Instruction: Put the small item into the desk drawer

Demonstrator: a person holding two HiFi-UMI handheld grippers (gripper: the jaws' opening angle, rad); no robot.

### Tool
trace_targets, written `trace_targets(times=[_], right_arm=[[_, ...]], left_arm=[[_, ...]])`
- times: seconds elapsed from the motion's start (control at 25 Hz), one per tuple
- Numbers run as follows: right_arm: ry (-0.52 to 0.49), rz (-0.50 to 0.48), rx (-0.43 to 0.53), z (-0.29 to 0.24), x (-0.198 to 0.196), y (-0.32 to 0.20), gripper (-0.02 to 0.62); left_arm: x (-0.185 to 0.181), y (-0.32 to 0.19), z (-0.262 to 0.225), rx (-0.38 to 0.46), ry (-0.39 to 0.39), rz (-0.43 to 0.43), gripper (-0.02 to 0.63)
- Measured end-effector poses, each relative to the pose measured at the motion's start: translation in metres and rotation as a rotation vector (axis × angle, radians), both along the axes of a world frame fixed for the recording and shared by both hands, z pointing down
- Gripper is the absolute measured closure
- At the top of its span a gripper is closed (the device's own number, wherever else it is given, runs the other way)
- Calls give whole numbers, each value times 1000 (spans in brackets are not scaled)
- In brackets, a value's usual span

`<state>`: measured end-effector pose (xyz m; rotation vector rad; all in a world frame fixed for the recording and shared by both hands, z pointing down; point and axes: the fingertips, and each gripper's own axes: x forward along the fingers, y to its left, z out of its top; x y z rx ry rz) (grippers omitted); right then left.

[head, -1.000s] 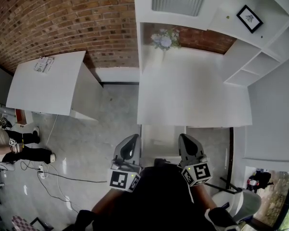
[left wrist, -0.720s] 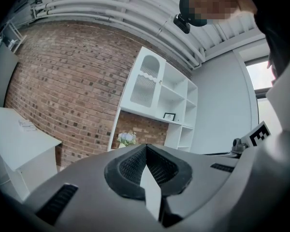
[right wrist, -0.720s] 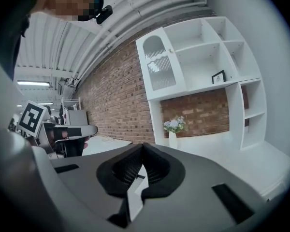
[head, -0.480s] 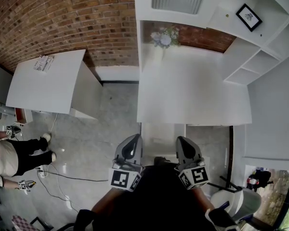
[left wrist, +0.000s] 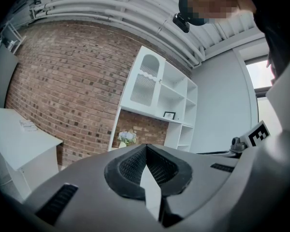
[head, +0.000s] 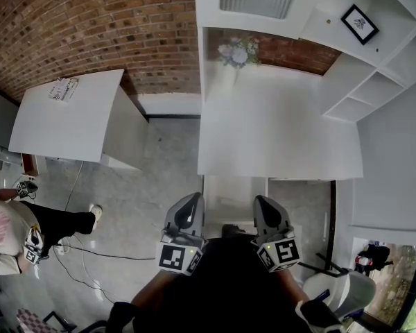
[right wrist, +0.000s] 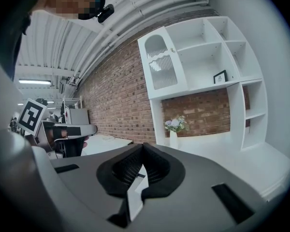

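soft, even light is filling the room, and the white desk (head: 277, 130) is glaring nearly featureless. to the desk's left the brick wall (head: 90, 26) is bowing from fisheye distortion. the flowers (head: 237, 53) at the desk's back edge are looking soft, perhaps slightly out of focus.

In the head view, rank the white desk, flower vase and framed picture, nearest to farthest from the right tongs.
1. White desk, straight ahead of the right tongs.
2. Flower vase, at the desk's back left.
3. Framed picture, up on the shelf at right.
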<state>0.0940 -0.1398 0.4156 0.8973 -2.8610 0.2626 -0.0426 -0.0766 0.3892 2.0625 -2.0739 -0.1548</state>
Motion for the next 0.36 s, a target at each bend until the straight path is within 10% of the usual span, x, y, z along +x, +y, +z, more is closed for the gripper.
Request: trace_targets(times=[0.36], right_arm=[[13, -5, -7, 3, -1, 2, 581]], left_arm=[[-1, 0, 1, 1, 2, 3, 583]])
